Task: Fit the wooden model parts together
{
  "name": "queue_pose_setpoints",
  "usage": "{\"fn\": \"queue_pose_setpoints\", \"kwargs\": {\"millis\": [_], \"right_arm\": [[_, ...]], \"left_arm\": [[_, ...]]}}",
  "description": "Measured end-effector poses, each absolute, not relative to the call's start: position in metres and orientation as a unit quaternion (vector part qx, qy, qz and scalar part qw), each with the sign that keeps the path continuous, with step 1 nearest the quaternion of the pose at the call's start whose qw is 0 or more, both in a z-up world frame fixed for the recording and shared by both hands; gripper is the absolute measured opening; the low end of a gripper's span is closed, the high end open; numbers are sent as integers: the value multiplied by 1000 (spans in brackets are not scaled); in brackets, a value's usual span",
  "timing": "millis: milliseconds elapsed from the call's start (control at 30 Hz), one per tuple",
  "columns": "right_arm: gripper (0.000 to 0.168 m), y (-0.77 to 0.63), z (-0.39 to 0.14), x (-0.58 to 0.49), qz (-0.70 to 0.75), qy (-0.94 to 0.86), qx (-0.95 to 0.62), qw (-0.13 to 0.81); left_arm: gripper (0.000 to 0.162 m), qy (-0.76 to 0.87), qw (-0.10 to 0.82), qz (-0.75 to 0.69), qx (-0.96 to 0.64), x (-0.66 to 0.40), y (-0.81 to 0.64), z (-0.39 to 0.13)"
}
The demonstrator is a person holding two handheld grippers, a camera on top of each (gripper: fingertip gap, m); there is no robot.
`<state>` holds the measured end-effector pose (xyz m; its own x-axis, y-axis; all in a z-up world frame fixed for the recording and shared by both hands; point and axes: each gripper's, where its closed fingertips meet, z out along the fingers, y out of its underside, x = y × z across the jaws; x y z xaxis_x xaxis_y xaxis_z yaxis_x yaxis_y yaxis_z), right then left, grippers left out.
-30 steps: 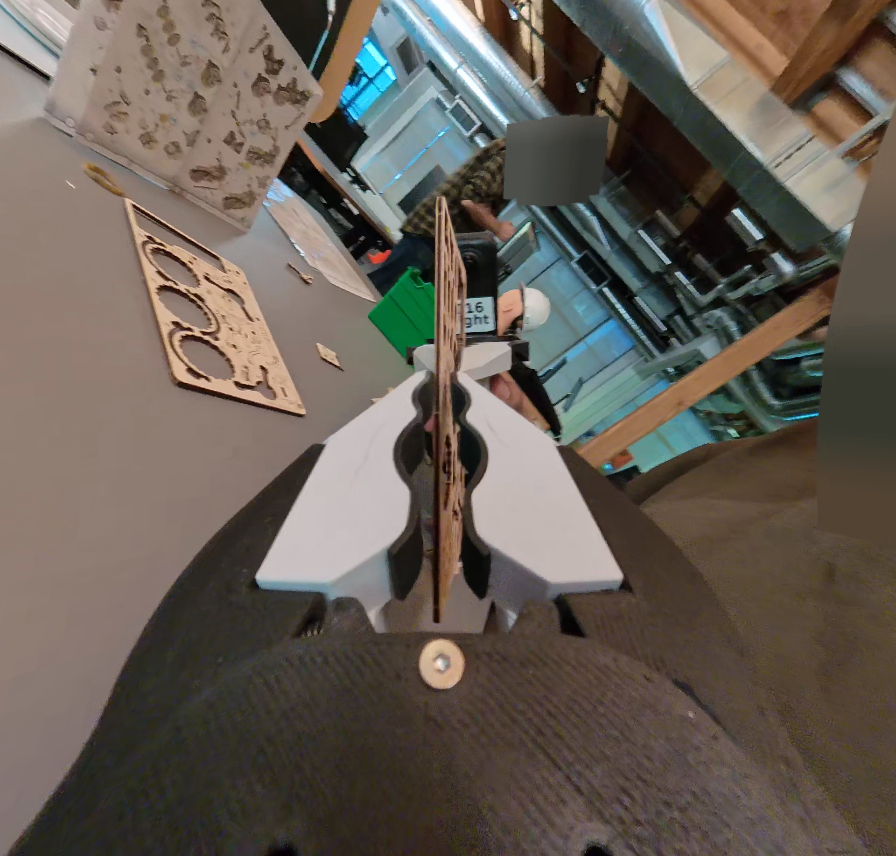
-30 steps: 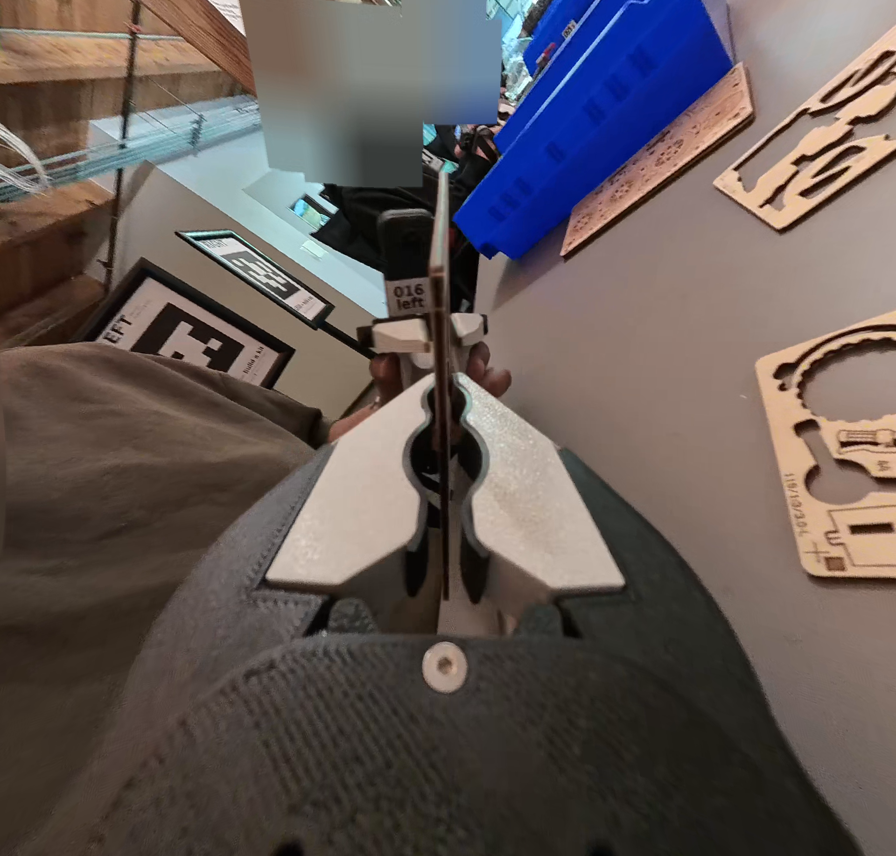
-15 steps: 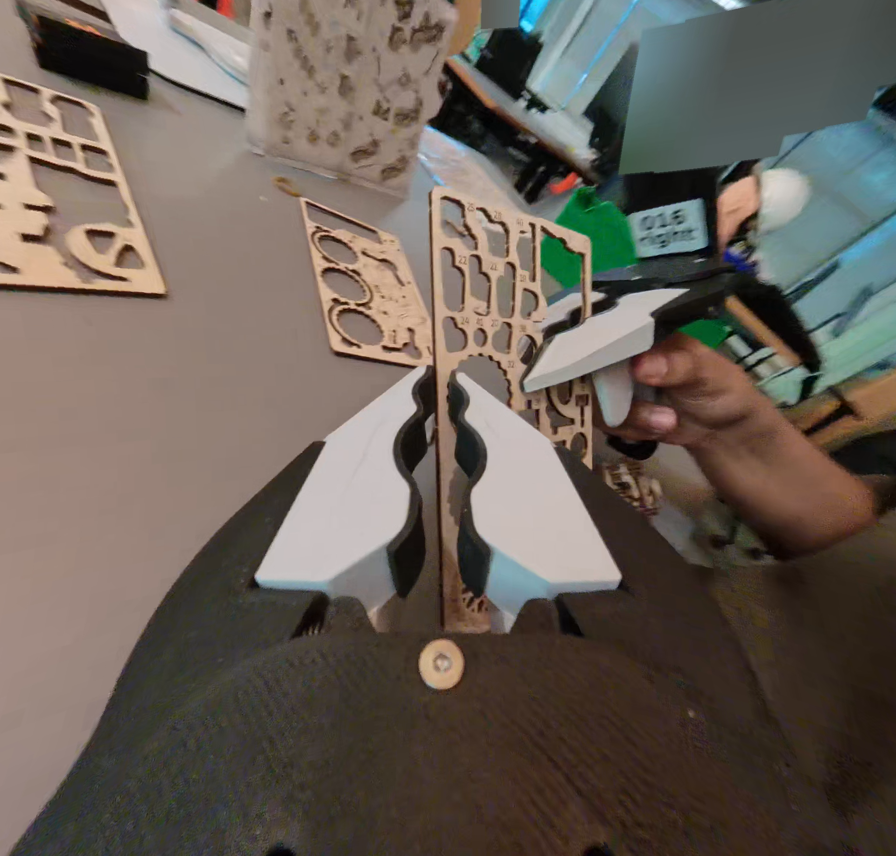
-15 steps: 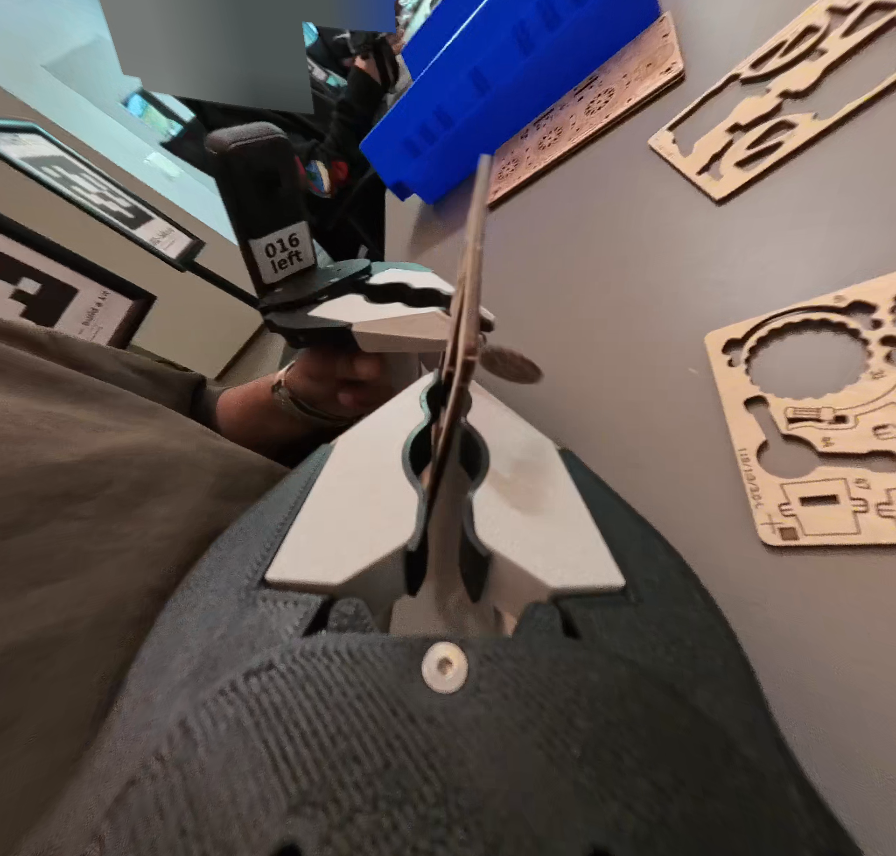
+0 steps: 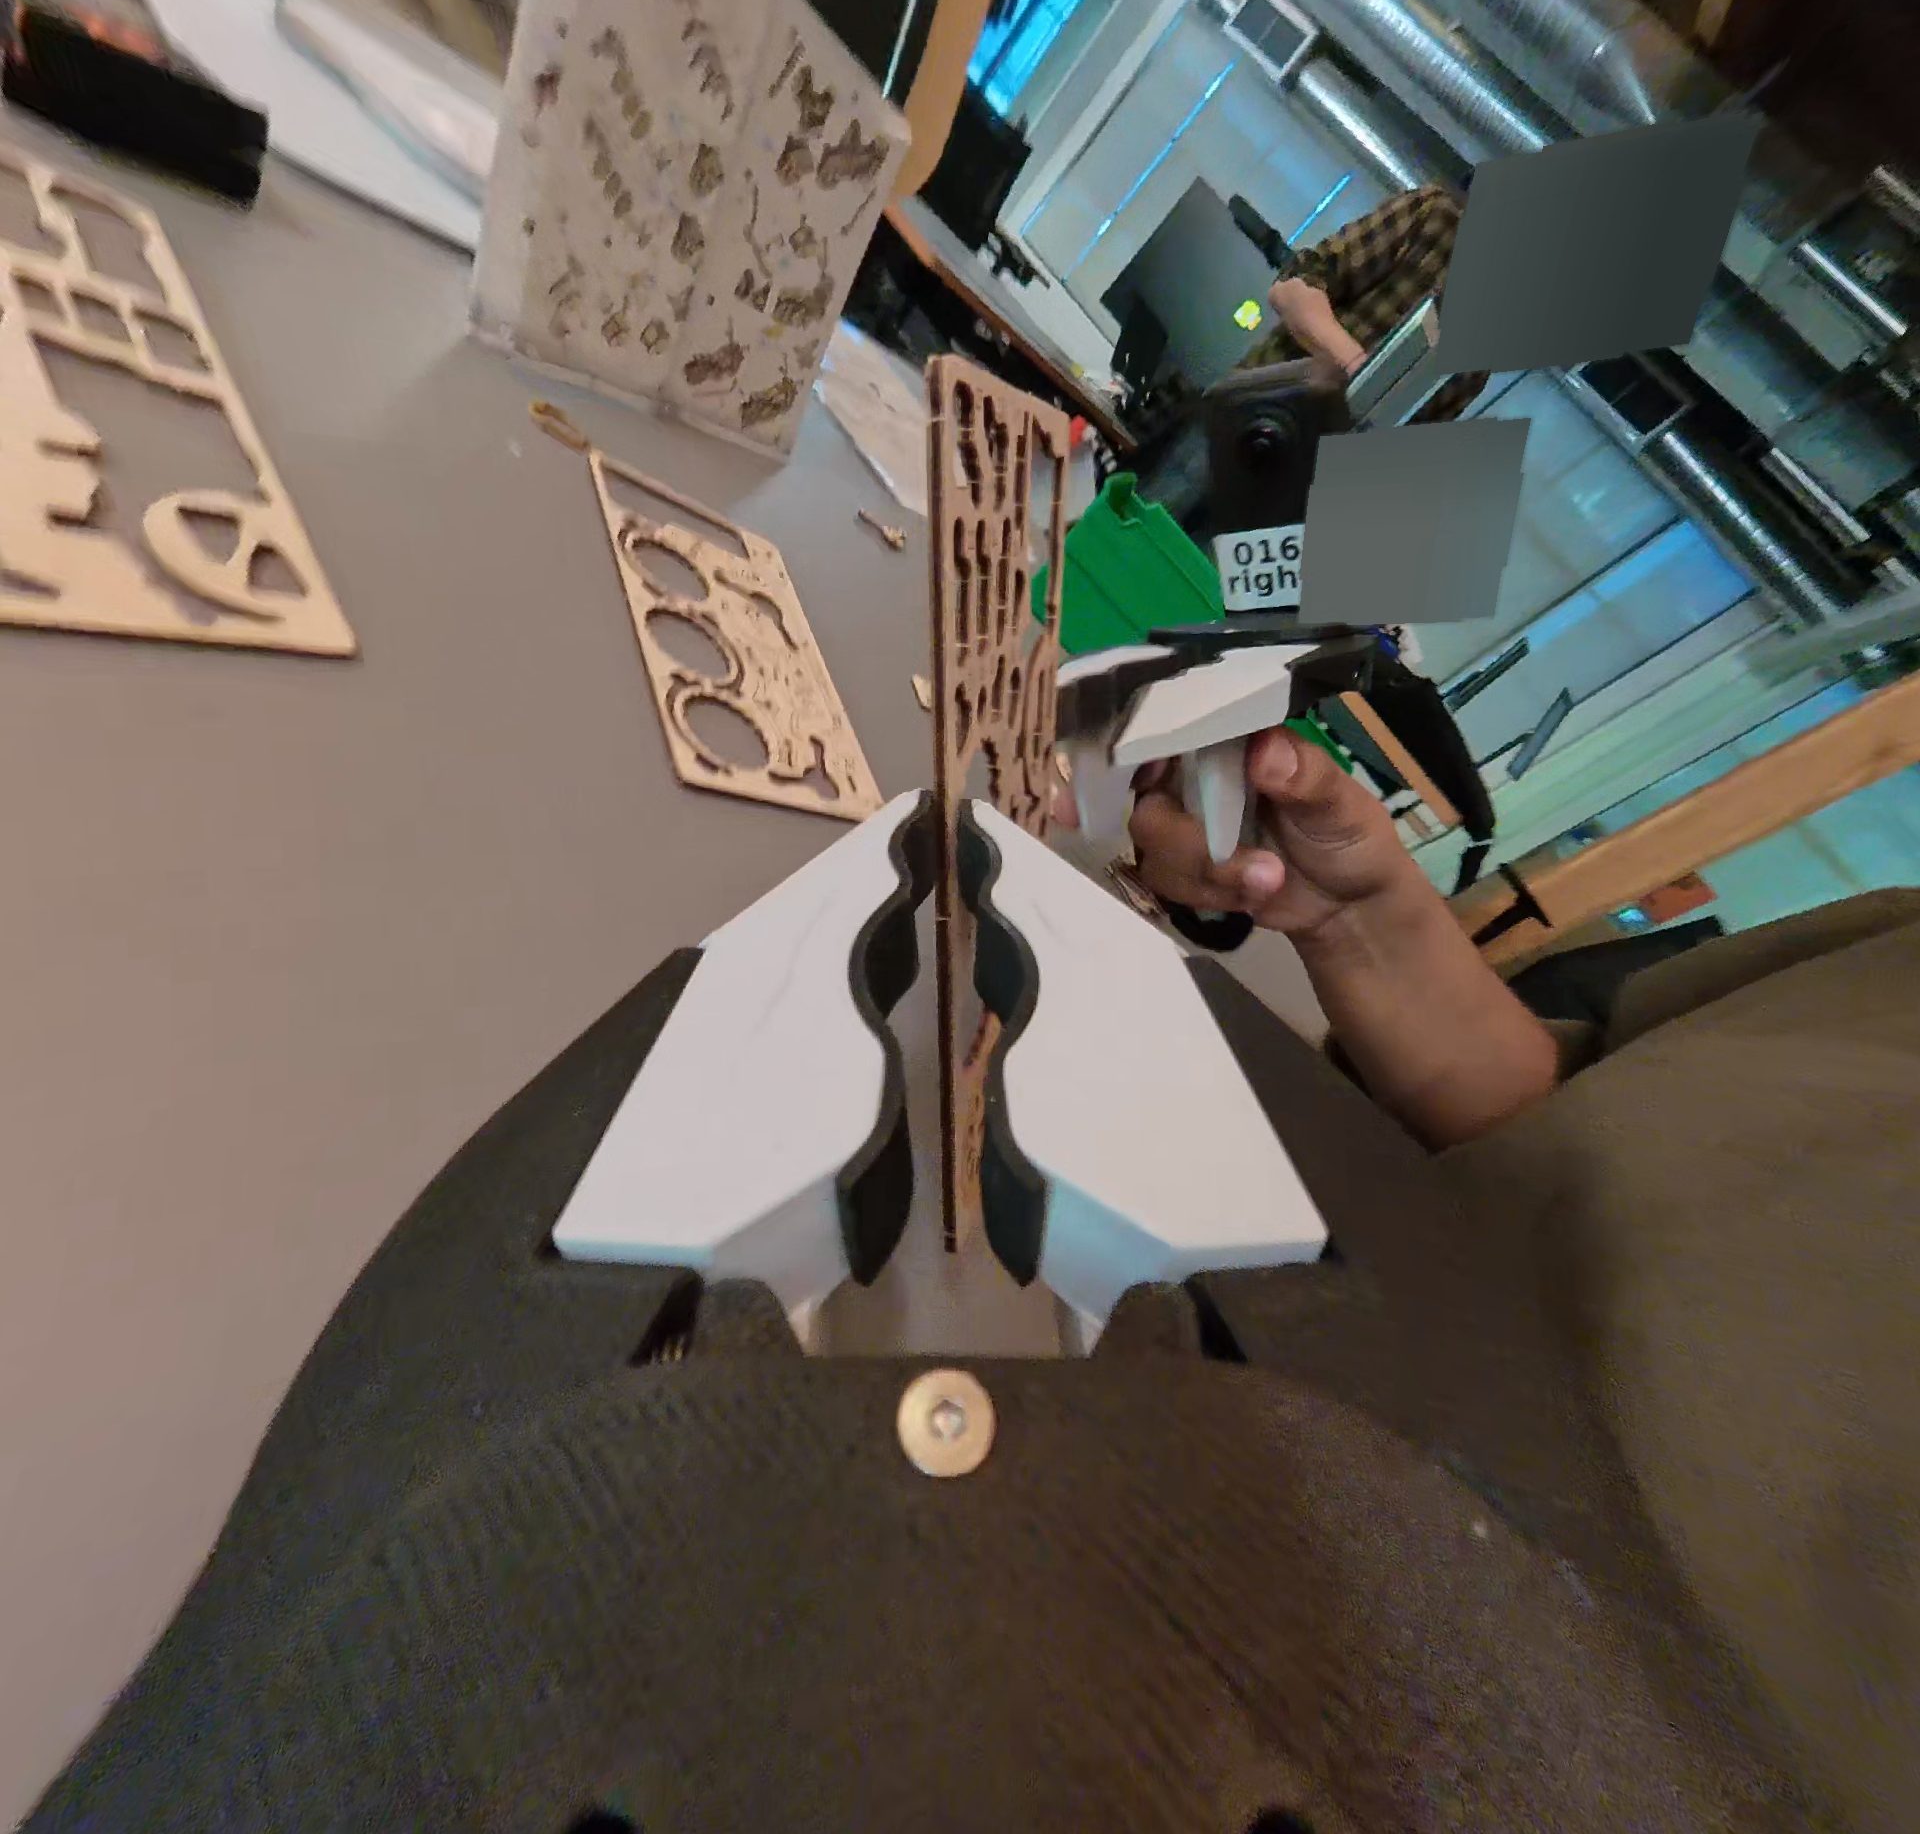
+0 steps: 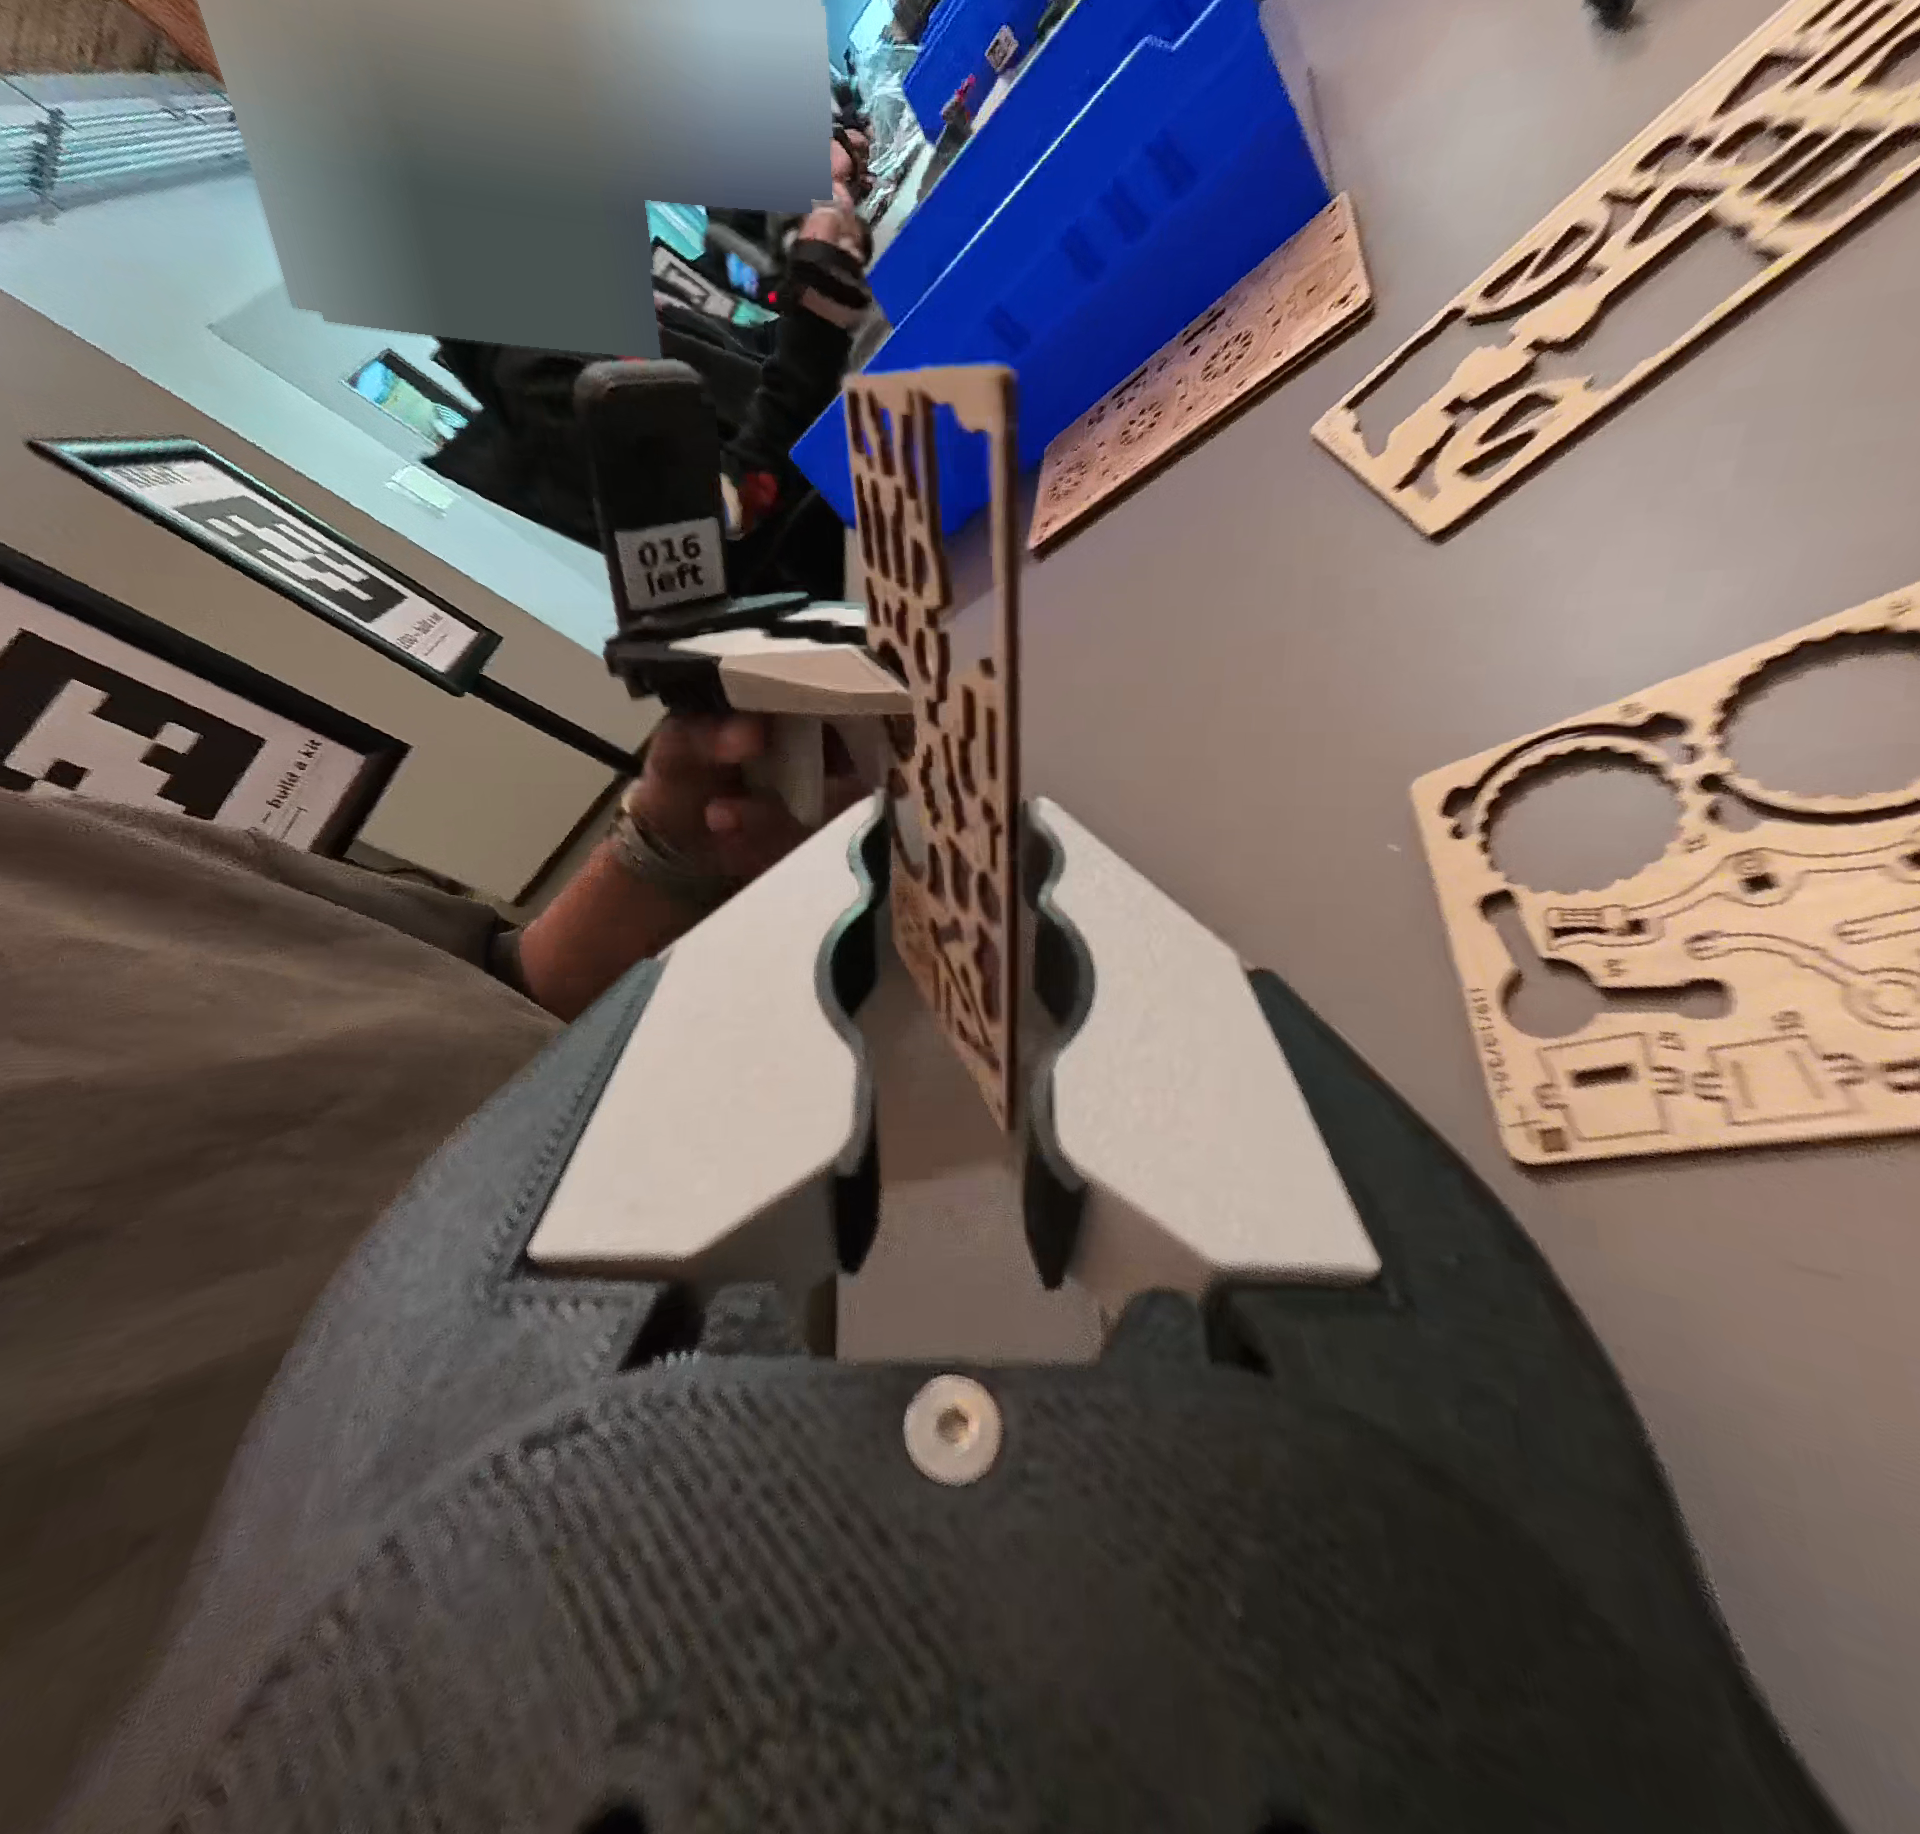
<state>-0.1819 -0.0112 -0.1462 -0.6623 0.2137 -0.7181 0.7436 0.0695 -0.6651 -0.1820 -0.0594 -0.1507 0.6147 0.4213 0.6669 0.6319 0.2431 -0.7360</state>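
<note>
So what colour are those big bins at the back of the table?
Bright blue. The bins show best in the right wrist view, behind the wooden sheet.

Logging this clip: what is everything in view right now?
held sheet: one, tan wood, upright, clamped by the left gripper
flat sheets: at least three, tan wood, lying on the table
blue bins: several, blue, table's far side
green bin: one, green, behind the held sheet
speckled box: one, white, standing on the table
table: one, grey
left gripper: shut on the sheet
right gripper: open around it
</note>
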Motion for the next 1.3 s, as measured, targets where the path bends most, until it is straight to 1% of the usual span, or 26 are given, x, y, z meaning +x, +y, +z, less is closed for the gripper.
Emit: {"fn": "queue_pose_setpoints", "kwargs": {"millis": [100,167,200,300,367,500,567,633,733,833,900,967,1033,1067,1167,1200,1233,1267,1300], "right_arm": [[26,4,-148,-190,-580,716,345,180],[26,13,-150,-193,-573,727,347,153],[27,16,-151,-194,-570,731,347,141],[27,26,-152,-193,-565,742,346,107],[26,36,-151,-192,-567,743,347,82],[27,70,-137,-189,-581,731,357,32],[30,88,-128,-180,-589,727,352,13],[34,101,-128,-161,-581,741,338,-2],[39,116,-150,-122,-521,802,289,-54],[41,128,-180,-80,-443,863,217,-107],[47,135,-193,-60,-412,884,185,-120],[54,134,-197,-47,-411,889,163,-116],[63,132,-202,-40,-411,893,143,-110],[65,132,-208,-39,-401,899,135,-113],[69,134,-229,-42,-363,916,111,-133],[68,133,-233,-42,-358,918,102,-136],[62,131,-235,-44,-358,917,97,-145],[51,130,-235,-46,-363,914,93,-154],[50,129,-235,-47,-366,913,91,-157]], "left_arm": [[0,-468,618,-149,-613,-179,-83,-164],[1,-488,586,-150,-628,-179,-98,-178],[4,-499,572,-128,-639,-182,-105,-185],[22,-509,513,-56,-689,-186,-118,-203],[39,-504,474,-17,-722,-186,-122,-212],[64,-511,429,34,-745,-192,-128,-222],[70,-519,412,61,-746,-196,-137,-222],[72,-522,423,86,-736,-200,-141,-212],[69,-489,483,94,-720,-198,-122,-183],[68,-437,521,63,-731,-180,-79,-172],[68,-394,530,25,-750,-160,-44,-173],[68,-348,529,-21,-774,-135,-8,-178],[69,-292,520,-61,-801,-105,23,-185],[70,-267,509,-74,-815,-91,35,-192],[73,-234,476,-59,-845,-74,56,-210],[74,-229,474,-63,-848,-70,62,-212],[75,-227,473,-70,-848,-66,67,-214],[75,-226,470,-75,-850,-63,71,-217],[75,-224,463,-78,-854,-61,74,-221]]}}
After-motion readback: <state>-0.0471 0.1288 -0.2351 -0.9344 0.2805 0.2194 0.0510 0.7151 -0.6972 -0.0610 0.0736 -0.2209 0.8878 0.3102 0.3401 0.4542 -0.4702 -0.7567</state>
